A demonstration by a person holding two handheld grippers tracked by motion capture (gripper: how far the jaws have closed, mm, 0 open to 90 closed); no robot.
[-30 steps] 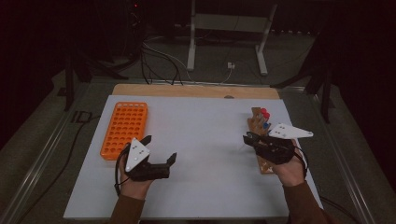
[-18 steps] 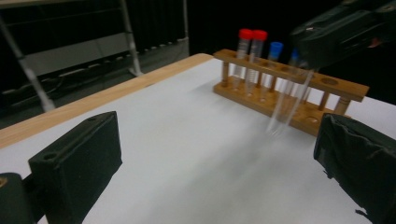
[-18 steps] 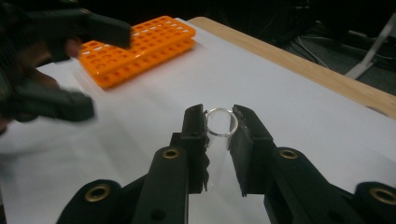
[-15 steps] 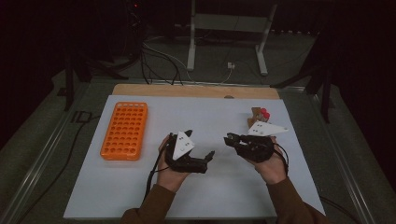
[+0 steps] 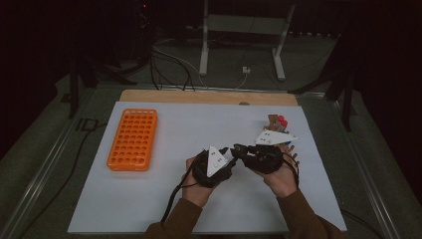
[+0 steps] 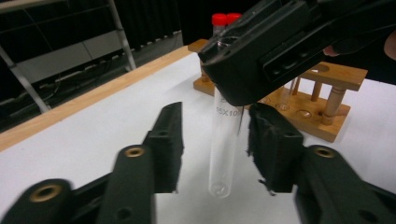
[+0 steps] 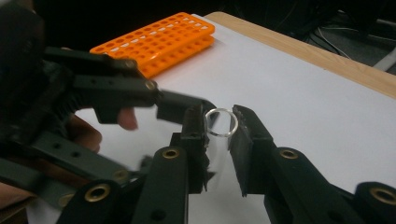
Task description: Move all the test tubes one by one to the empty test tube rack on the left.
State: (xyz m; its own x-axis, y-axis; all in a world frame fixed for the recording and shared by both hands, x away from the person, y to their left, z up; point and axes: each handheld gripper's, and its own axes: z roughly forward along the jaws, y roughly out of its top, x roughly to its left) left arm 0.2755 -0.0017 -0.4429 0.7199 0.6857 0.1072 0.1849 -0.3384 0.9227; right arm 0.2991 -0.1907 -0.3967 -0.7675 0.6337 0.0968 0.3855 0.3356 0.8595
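Left gripper view shows the clear glass test tube (image 6: 225, 140) pinched by the right gripper (image 6: 243, 100), left gripper's (image 6: 215, 144) closing jaws flanking it untouched; high view blurs this.

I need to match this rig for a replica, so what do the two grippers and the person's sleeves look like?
Both the left gripper and the right gripper are black, two-jawed linkages with brass-coloured pivot rivets and dark foam-like pads. Each carries a pale three-cornered plate on top, and a black cable trails from the left one. The sleeves are brown.
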